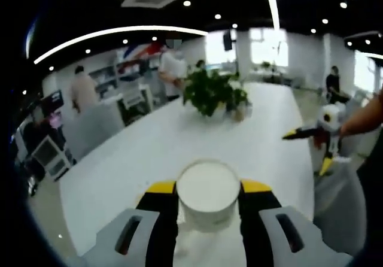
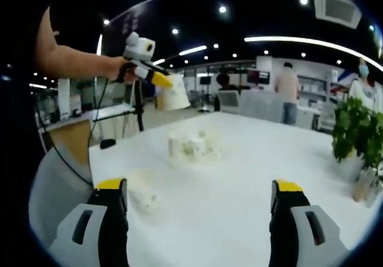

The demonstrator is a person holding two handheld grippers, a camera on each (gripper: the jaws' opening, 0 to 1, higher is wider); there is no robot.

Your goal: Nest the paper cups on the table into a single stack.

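Paper cups: one in left tongs [image 1: 209, 190], one lying on table [image 2: 145, 196], blurred cluster [image 2: 194, 145] uncountable; potted plants [image 1: 210, 91]: one

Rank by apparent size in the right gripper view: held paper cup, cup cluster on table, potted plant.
1. potted plant, partly cropped by the view's edge
2. cup cluster
3. held paper cup

The gap between 2 and 3 is small, and distances differ.

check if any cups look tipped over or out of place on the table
One paper cup lies on its side on the white table, apart from the blurry cluster of cups. The left gripper holds another cup aloft.
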